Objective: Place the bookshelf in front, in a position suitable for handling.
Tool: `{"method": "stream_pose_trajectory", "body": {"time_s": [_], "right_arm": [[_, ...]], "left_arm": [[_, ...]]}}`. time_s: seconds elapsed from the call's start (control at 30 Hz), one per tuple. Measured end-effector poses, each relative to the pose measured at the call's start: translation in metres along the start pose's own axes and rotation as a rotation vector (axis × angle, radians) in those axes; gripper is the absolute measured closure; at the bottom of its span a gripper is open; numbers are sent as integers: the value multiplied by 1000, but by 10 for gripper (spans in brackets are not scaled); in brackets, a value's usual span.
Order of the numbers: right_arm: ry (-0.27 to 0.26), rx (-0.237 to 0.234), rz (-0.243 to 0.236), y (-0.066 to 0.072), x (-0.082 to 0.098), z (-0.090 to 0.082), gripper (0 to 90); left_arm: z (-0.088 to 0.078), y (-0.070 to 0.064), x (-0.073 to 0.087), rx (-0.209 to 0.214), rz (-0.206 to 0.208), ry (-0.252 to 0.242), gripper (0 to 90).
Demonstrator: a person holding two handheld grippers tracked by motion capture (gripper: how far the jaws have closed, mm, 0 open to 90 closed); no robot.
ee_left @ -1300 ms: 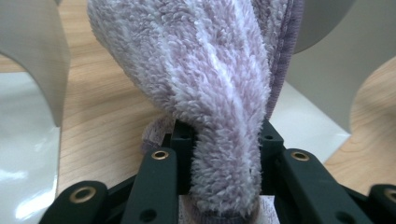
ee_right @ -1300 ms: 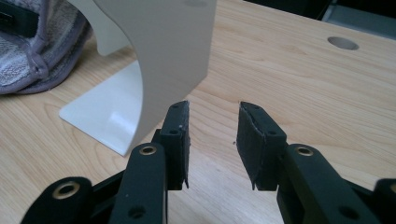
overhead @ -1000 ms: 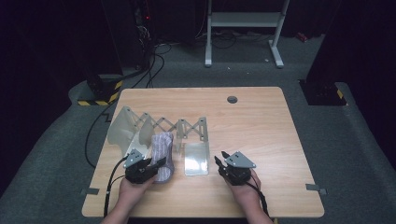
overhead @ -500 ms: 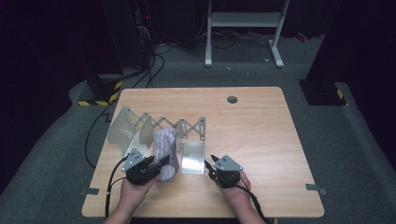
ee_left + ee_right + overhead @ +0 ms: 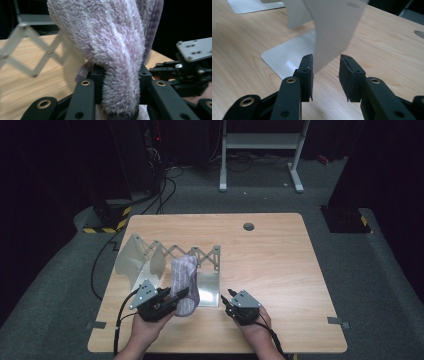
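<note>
- Left gripper (image 5: 172,301) is clamped on the fluffy lilac-and-white striped terry towel (image 5: 183,280); in the left gripper view the pile (image 5: 117,65) bulges between both black jaws, so it's properly pinched at its lower end.
- Right gripper (image 5: 229,306) is released. Its jaws stand apart around the corner of a thin pale panel (image 5: 334,32), and the pads don't look like they're pressing on it.
- The towel stands up from the left jaws, draped over the near part of the silvery accordion-style folding rack (image 5: 192,254), near the front-left of the light wooden table (image 5: 280,265).
- Handling guess: soft, light, floppy, not fragile at all. It'll sag and swing wherever it isn't supported, and thick pile squashes, so a shallow pinch could creep out.
- I'd grab it deep, on a folded edge or the hem, where there's bulk to bite.
- A second grip at the far end with the free gripper would stop it bunching.
- The rack looks light too, so dragging fabric might shift it.
</note>
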State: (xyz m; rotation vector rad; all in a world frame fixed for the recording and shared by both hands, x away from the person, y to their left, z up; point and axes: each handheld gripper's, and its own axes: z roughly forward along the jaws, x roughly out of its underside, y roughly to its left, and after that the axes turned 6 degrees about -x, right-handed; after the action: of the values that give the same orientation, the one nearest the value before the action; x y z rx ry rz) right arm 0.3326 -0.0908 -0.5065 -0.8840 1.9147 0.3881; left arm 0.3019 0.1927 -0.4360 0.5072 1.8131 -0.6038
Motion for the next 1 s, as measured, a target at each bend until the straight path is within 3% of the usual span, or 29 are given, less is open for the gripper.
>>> {"method": "stream_pose_trajectory", "body": {"time_s": [0.1,0.17,0.3,0.4,0.7,1.0], "right_arm": [[-10,15,22,-6,2,-5,641],[-12,20,27,-8,3,-7,641],[-9,24,30,-10,4,-7,641],[-8,24,33,-10,5,-7,641],[-6,21,37,-10,4,-4,641],[-10,44,104,-25,-14,14,643]], "left_arm": [[14,-8,5,29,8,38,682],[24,-11,10,14,24,64,682],[34,-3,19,-49,5,87,682],[35,6,24,-91,0,100,683],[29,25,34,-154,-35,108,685],[28,35,37,-185,-45,103,687]]}}
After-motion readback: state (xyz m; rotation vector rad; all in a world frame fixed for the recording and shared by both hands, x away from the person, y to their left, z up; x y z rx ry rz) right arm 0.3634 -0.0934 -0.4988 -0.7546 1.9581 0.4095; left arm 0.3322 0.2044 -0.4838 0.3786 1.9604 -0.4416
